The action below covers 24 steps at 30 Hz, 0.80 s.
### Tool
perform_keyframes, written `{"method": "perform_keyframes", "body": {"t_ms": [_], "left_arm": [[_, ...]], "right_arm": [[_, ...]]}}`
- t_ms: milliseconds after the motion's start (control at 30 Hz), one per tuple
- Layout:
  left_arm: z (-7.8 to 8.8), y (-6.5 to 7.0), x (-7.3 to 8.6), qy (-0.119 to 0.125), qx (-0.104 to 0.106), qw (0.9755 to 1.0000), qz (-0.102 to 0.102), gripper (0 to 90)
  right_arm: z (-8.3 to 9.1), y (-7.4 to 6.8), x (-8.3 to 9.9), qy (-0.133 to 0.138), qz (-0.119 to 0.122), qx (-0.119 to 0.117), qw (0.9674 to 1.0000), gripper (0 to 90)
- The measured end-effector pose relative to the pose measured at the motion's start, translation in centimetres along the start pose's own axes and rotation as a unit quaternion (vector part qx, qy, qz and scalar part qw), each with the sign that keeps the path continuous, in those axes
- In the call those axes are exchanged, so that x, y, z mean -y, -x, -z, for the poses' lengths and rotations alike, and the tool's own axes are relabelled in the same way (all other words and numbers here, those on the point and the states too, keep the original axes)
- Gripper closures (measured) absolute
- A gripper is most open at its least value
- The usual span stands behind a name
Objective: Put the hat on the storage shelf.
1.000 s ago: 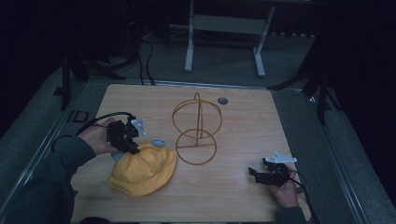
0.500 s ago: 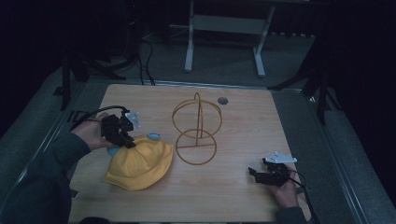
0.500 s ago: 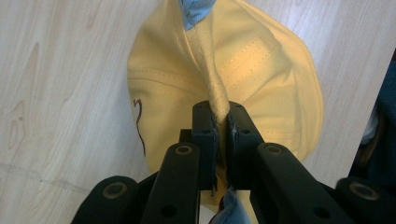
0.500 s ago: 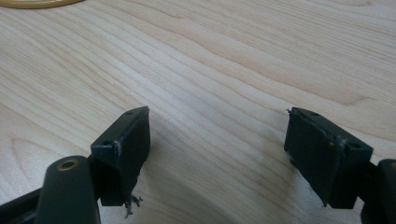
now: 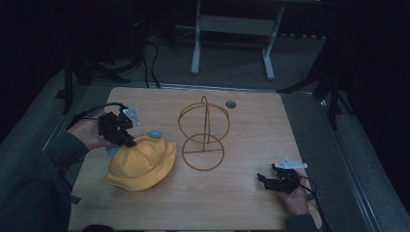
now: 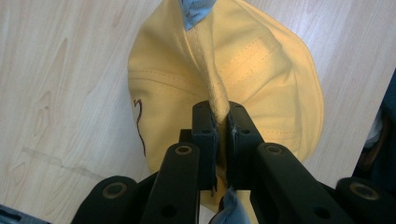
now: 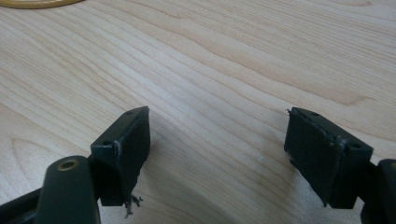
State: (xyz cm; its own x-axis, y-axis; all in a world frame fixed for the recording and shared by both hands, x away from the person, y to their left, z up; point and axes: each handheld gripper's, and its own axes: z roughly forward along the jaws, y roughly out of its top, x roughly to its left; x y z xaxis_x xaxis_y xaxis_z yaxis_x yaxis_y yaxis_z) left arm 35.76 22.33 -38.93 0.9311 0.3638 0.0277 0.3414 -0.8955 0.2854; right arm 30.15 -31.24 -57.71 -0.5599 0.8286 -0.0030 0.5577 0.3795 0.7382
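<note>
Wooden table under dim light; gold wire stand near its middle, two rings on a round base, taken here as the landmark; small grey disc on the tabletop just behind the stand.

Yellow hat lies on the table to the left of the stand, brim close to the stand's base ring but apart from it; light blue patch shows at the hat's far edge, toward the stand; whether it is lining or a separate thing I cannot tell.

Left gripper sits left of the stand at the hat's near-left top, held by the left hand; jaws pressed together on a raised fold of the yellow fabric; in the left gripper view the left gripper pinches a stitched ridge of the hat, cloth pulled up into a crease between the pads; dark embroidered mark on the hat's side; blue cloth at top and bottom of that view.

Right gripper rests low over the table to the right of the stand and nearer the person, well apart from the stand and hat, held by the right hand; in the right gripper view the right gripper has jaws spread wide, bare wood grain between them; a sliver of the stand's gold base ring at the top left corner.
</note>
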Motion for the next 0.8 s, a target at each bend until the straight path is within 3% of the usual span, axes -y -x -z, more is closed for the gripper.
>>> {"method": "perform_keyframes", "body": {"t_ms": [800], "left_arm": [[2.5, -1.7, 0.9, 0.019, -0.013, 0.9993, 0.029, 84.1]], "right_arm": [[0.0, 0.0, 0.0, 0.0, 0.0, 0.0, 1.0, 22.2]]}}
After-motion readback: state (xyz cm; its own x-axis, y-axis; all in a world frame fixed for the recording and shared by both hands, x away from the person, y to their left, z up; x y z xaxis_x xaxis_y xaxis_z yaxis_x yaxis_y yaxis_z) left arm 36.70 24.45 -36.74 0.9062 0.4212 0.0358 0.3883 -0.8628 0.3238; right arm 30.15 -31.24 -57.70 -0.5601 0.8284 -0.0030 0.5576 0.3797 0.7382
